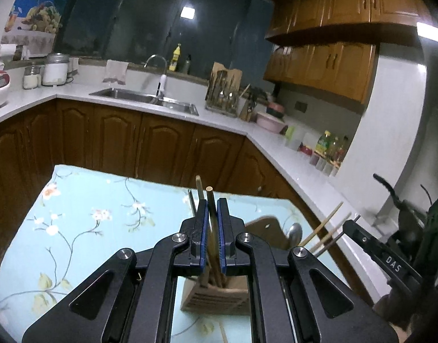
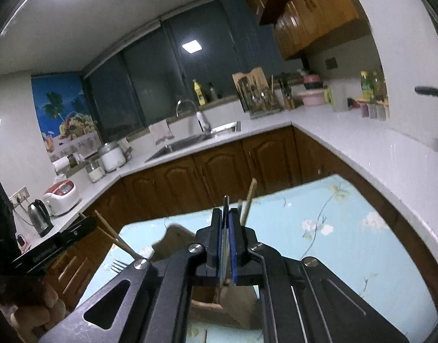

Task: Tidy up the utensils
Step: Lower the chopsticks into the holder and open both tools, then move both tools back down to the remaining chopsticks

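Note:
My left gripper [image 1: 213, 201] is shut on a wooden chopstick [image 1: 211, 214] that stands upright over a wooden utensil holder [image 1: 216, 295] on the floral tablecloth. A second chopstick [image 1: 200, 188] stands beside it, outside the jaws. My right gripper [image 2: 226, 211] is shut on a thin metal utensil handle [image 2: 225, 203] above the same wooden holder [image 2: 236, 305]. A wooden chopstick [image 2: 249, 200] rises just right of its jaws. A fork [image 2: 119, 265] and chopsticks [image 2: 116, 237] show at the left. A spoon [image 1: 294, 233] and more chopsticks [image 1: 323, 227] show at the right in the left wrist view.
The table with the light blue floral cloth [image 1: 90, 223] stands in front of brown kitchen cabinets [image 1: 119, 140]. A white counter [image 1: 247, 131] with a sink [image 1: 150, 98] and a utensil rack [image 1: 223, 94] runs behind. The other gripper's body [image 1: 390, 260] is at the right.

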A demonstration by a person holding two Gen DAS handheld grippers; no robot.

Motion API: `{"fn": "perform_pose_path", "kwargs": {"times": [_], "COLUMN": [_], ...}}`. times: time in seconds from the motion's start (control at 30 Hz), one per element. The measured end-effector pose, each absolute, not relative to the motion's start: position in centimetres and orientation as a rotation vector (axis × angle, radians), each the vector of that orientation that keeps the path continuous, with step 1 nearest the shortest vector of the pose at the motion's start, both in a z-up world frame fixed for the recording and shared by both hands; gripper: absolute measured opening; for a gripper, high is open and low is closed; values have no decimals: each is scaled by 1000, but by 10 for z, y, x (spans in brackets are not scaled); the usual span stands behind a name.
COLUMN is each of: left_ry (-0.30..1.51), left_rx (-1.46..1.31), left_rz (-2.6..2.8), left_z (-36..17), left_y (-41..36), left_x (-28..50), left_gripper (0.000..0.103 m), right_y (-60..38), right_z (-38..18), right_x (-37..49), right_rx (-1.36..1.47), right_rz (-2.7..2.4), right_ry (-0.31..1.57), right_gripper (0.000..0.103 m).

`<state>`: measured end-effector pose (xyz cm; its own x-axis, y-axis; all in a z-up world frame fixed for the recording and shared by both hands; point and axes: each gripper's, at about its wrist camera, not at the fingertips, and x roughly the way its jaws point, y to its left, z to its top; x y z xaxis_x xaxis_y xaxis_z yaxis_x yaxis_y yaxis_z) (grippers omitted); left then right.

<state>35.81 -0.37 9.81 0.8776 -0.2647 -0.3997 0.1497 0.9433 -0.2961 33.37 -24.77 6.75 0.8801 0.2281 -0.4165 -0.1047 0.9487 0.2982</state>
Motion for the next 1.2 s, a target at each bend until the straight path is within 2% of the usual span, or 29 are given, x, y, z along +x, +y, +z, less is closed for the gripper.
{"fn": "perform_pose_path", "kwargs": {"times": [0.4, 0.47, 0.6, 0.63, 0.67, 0.7, 0.73, 0.77, 0.83, 0.87, 0.9, 0.93, 1.03, 1.2], "left_ry": [493, 510, 531, 530, 526, 517, 499, 474, 445, 435, 426, 410, 382, 420], "left_rx": [-252, -244, -254, -259, -263, -269, -275, -276, -276, -279, -282, -285, -300, -322], "left_rz": [-217, -221, -241, -244, -246, -246, -237, -225, -218, -209, -196, -180, -133, -127], "left_z": [96, 97, 97, 99, 100, 103, 106, 110, 115, 119, 121, 122, 123, 112], "left_y": [-6, -8, -7, -6, -6, -5, -3, -2, 1, 3, 5, 8, 17, 28], "left_x": [362, 365, 364, 361, 357, 352, 345, 338, 326, 317, 312, 305, 282, 254], "left_gripper": [6, 6, 7, 11, 20, 27, 44, 52, 56, 67, 73, 81, 95, 99], "right_y": [-251, -252, -254, -256, -257, -259, -262, -263, -268, -269, -270, -272, -272, -270], "right_z": [61, 62, 65, 67, 69, 72, 75, 78, 86, 88, 91, 94, 99, 99], "right_x": [340, 342, 339, 337, 334, 330, 325, 321, 309, 305, 298, 291, 272, 241], "right_rx": [301, 304, 317, 324, 330, 337, 344, 350, 364, 367, 372, 374, 361, 322], "right_rz": [191, 189, 192, 193, 193, 193, 189, 188, 192, 193, 197, 204, 220, 231], "right_ry": [520, 524, 515, 510, 503, 490, 476, 464, 431, 421, 406, 391, 368, 363], "right_gripper": [5, 10, 10, 14, 18, 31, 46, 53, 68, 73, 84, 90, 99, 101]}}
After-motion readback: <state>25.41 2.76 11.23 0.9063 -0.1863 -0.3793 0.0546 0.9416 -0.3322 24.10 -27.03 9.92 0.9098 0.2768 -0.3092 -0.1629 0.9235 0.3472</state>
